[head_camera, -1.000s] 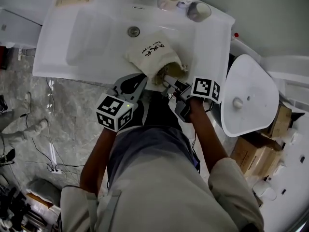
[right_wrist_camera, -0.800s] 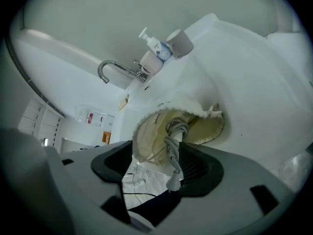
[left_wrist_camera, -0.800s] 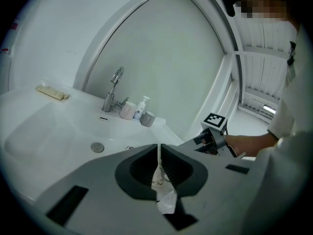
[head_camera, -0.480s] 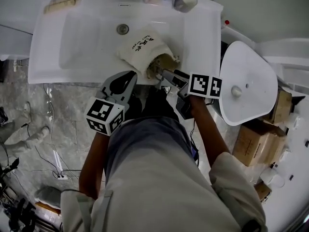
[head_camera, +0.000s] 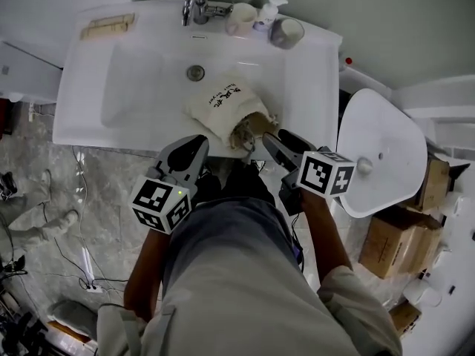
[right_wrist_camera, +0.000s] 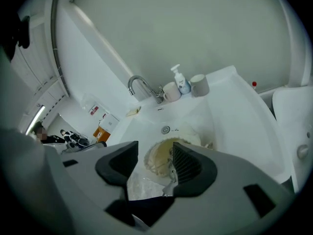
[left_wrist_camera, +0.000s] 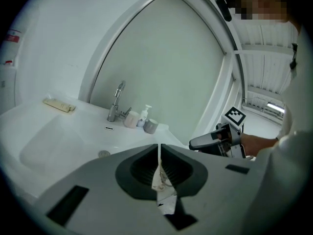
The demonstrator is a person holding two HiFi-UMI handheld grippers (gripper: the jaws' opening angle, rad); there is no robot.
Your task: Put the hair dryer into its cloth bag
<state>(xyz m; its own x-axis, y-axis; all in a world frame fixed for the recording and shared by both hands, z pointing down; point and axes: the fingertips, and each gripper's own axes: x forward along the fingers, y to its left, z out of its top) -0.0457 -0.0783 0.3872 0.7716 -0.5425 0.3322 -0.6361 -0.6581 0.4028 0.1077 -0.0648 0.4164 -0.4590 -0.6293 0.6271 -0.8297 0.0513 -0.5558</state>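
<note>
In the white ceramic basin (head_camera: 133,87), the cream cloth bag (head_camera: 223,104) lies mouth-first toward the right gripper (head_camera: 273,141), whose parted jaws have just been closing on nothing. The left gripper (head_camera: 199,141) is clamped on what is probably the bag's drawstring (left_wrist_camera: 159,177).

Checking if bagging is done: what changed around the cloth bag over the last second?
The right claw drew back from the cloth bag and rolled; its jaws have just been closing, nothing between them. The left claw stayed shut on the bag's edge; the bag stayed put.

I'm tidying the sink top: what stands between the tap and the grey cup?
Between tap and grey cup stand a pale cup and a pump bottle; the head view shows it.
</note>
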